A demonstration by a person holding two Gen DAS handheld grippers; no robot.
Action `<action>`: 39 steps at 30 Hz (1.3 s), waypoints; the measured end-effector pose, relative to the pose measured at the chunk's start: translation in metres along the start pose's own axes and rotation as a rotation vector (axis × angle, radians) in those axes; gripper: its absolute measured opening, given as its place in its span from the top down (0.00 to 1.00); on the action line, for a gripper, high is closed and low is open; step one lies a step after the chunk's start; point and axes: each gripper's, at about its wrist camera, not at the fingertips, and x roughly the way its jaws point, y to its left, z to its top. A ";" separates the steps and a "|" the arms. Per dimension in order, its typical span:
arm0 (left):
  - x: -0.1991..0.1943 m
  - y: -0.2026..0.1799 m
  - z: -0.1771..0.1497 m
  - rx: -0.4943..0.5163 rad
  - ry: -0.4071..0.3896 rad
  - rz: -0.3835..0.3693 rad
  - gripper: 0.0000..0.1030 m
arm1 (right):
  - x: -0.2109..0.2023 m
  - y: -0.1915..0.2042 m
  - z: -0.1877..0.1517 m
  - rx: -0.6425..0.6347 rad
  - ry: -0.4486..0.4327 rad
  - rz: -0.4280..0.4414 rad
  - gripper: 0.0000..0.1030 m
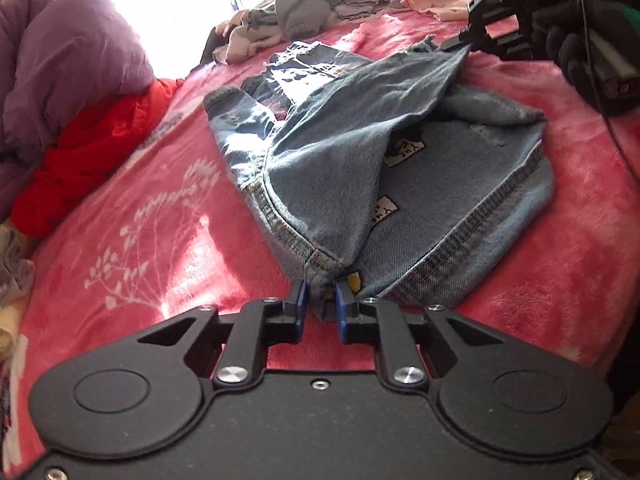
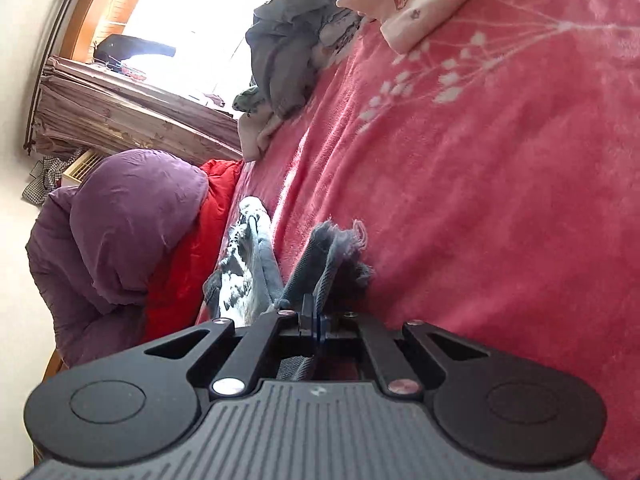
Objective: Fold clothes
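On fuzzy pink blanket (image 1: 168, 216), crumpled denim jeans (image 1: 360, 168), both grippers' fingers (image 1: 322, 300) (image 2: 312, 316) clamped on seams.

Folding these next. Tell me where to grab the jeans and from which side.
Grip the jeans at two ends: the thick crotch seam from the near edge, where the left hand-held gripper pinches, and the frayed leg hem from the far right, where the right hand-held gripper holds. Both stick out from the bulk.

place: home bedroom | evidence: pink floral blanket (image 1: 160, 216), purple duvet (image 1: 72, 64), curtained window (image 2: 160, 8)
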 end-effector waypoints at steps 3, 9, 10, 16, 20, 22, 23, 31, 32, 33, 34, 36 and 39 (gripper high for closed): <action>-0.023 0.018 0.009 -0.039 -0.043 -0.016 0.87 | -0.003 -0.002 -0.003 0.015 0.001 0.011 0.96; -0.007 0.049 0.046 -0.253 -0.132 0.035 0.87 | -0.003 -0.006 -0.002 0.048 0.017 0.031 0.96; 0.003 0.054 0.053 -0.280 -0.127 0.026 0.87 | -0.004 -0.006 -0.001 0.045 0.015 0.031 0.96; 0.052 0.077 0.078 -0.461 -0.134 -0.072 0.87 | -0.004 -0.005 -0.002 0.024 0.025 0.025 0.96; 0.089 0.062 0.063 -0.335 -0.007 -0.139 0.87 | -0.002 -0.007 0.001 0.018 0.043 0.029 0.96; 0.082 0.069 0.062 -0.348 -0.005 -0.171 0.86 | 0.000 -0.008 0.000 0.016 0.056 0.023 0.96; 0.077 0.073 0.061 -0.363 -0.011 -0.186 0.86 | 0.001 -0.008 0.000 0.015 0.063 0.019 0.96; 0.092 0.089 0.068 -0.449 -0.088 -0.152 0.82 | 0.004 -0.012 0.000 0.027 0.070 0.024 0.96; 0.100 0.080 0.066 -0.395 -0.042 -0.151 0.81 | 0.003 -0.012 0.000 0.031 0.066 0.029 0.96; 0.100 0.074 0.065 -0.347 -0.046 -0.136 0.81 | 0.002 -0.012 0.001 0.035 0.062 0.035 0.96; 0.098 0.078 0.068 -0.358 -0.048 -0.138 0.81 | 0.002 -0.012 0.001 0.035 0.060 0.040 0.96; 0.094 0.084 0.074 -0.380 -0.062 -0.134 0.80 | 0.001 -0.010 0.002 0.024 0.058 0.041 0.96; 0.091 0.091 0.076 -0.415 -0.151 -0.071 0.80 | 0.001 -0.009 0.001 0.018 0.065 0.040 0.96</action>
